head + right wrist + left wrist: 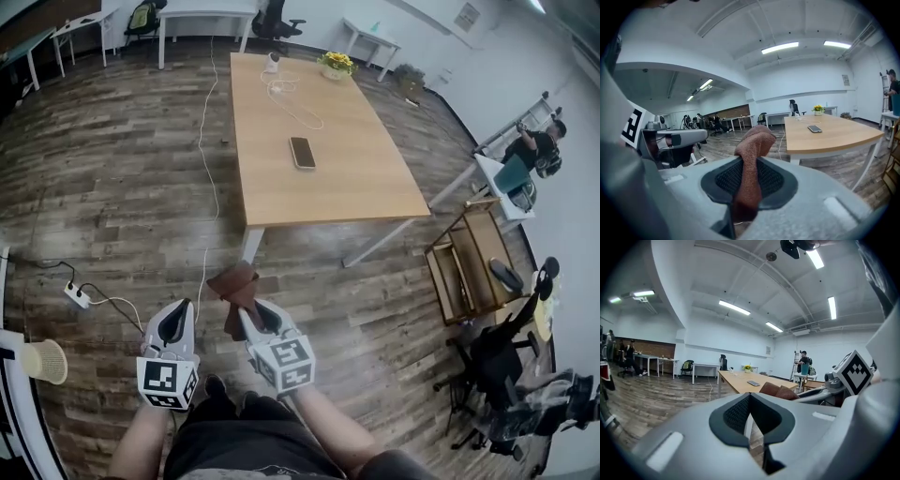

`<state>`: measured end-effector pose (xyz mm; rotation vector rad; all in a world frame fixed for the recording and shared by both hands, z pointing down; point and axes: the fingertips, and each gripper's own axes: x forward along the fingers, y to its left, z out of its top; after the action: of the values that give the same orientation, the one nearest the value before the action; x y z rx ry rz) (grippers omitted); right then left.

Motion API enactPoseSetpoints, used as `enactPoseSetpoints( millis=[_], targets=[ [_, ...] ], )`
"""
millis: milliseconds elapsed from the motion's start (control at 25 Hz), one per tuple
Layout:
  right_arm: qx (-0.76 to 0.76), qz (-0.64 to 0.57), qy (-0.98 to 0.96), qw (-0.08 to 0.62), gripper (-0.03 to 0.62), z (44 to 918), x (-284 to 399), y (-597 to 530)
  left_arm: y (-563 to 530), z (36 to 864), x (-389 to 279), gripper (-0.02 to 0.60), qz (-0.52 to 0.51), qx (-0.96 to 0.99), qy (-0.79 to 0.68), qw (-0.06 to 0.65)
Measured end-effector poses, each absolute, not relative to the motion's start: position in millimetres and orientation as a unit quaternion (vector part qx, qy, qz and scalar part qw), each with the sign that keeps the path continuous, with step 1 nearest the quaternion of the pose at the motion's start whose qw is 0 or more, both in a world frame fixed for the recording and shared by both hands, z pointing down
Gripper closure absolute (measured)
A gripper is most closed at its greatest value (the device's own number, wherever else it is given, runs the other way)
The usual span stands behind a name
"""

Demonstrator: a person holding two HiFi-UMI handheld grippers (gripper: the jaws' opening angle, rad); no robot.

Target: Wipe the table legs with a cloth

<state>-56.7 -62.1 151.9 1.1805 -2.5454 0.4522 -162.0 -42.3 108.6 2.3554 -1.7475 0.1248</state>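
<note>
A brown cloth (234, 284) hangs bunched from my right gripper (247, 315), which is shut on it; in the right gripper view the cloth (752, 154) stands up between the pads. My left gripper (177, 317) is beside it on the left, shut with nothing held (750, 417). Both are low over the wooden floor, short of the wooden table (347, 159). Its nearest white leg (251, 246) stands just beyond the cloth, apart from it. The same leg (793, 160) shows right of the cloth in the right gripper view.
A phone (302, 152), a flower pot (336, 64) and a white cable lie on the table. A power strip (77, 297) and a basket (42, 361) are on the floor at left. A wooden rack (469, 267), office chairs (497, 366) and a person (534, 150) are at right.
</note>
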Motion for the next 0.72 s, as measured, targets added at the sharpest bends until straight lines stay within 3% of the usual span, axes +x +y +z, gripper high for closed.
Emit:
enactPoseSetpoints(
  millis=[720],
  targets=[
    [0.385, 0.207, -0.872, 0.222, 0.526, 282, -76, -188, -159, 208, -176, 0.563, 0.064, 0.773, -0.618, 0.130]
  ],
)
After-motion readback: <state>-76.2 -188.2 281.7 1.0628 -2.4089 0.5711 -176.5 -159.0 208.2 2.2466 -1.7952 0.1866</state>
